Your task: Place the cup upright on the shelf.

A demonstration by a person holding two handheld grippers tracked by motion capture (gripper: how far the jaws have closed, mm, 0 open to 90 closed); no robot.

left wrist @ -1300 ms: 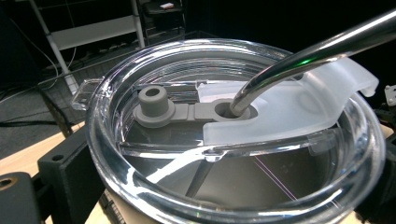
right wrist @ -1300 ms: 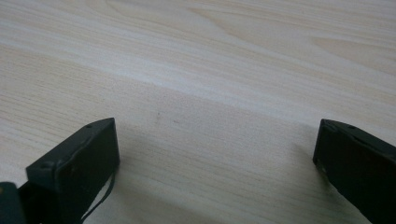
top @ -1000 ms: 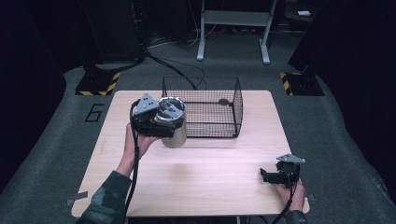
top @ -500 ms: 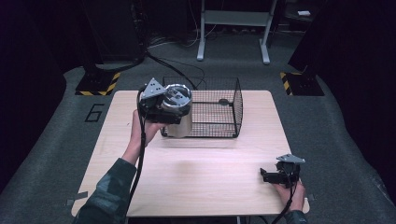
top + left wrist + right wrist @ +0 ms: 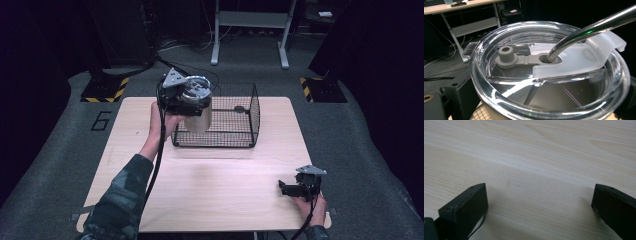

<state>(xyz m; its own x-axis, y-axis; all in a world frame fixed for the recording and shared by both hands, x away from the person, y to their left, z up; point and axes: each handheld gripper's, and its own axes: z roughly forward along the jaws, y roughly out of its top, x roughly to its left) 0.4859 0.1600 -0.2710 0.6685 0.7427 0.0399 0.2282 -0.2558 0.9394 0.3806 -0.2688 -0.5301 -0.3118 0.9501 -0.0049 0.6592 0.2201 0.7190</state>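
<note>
My left gripper (image 5: pixel 178 98) is shut on a steel tumbler (image 5: pixel 198 119) and holds it in the air at the left end of a black wire basket (image 5: pixel 235 124). The tumbler hides part of the basket's left wall. In the left gripper view its clear lid (image 5: pixel 549 82) sits close up, with a bent metal straw (image 5: pixel 586 30) through a frosted flap and a grey stopper (image 5: pixel 506 56) beside it. My right gripper (image 5: pixel 288 189) rests on the wooden table (image 5: pixel 215 185) near the front right corner, jaws wide apart (image 5: pixel 539 202) with nothing between them.
The basket stands at the back middle of the table and has a small dark thing (image 5: pixel 240 108) inside. Dark floor surrounds the table, with a metal stand (image 5: pixel 250 30) behind and yellow-black striped bases (image 5: pixel 105 90) to either side.
My left gripper has carried the tumbler away from the person and to the right, up to the basket's left end. The right gripper has stayed still.
</note>
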